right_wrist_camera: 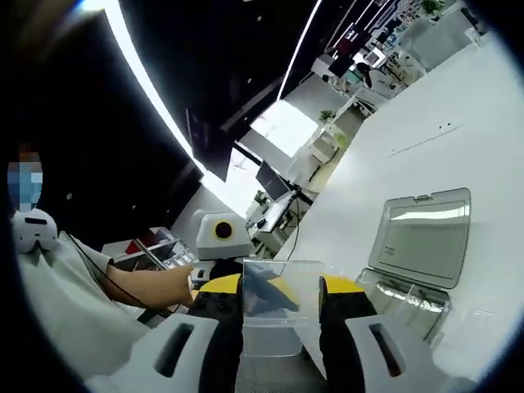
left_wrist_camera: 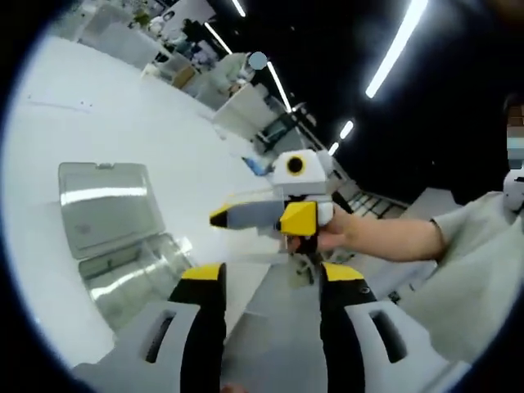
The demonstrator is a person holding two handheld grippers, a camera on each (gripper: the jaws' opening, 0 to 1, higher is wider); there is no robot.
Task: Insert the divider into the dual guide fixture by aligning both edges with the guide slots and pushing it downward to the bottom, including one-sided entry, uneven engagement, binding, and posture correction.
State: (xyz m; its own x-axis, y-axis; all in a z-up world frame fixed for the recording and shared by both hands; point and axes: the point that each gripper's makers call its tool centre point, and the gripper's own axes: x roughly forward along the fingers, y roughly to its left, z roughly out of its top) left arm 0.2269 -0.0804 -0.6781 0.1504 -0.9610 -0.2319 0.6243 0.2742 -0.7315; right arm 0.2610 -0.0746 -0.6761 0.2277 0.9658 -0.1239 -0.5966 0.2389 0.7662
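In the right gripper view, nearest, the right gripper holds the divider, a clear thin plastic sheet, between its jaws, lifted above the white desk. The sheet looks light, stiff but a little bendable, and smooth, so it may slip or tilt. I judge a hold near the middle of its upper edge best, leaving both side edges free for the slots.

In the left gripper view, the left gripper has wide jaws with nothing between them.

Farther, on the desk, stands the open clear box with its lid raised, probably the guide fixture. The slots I cannot make out.
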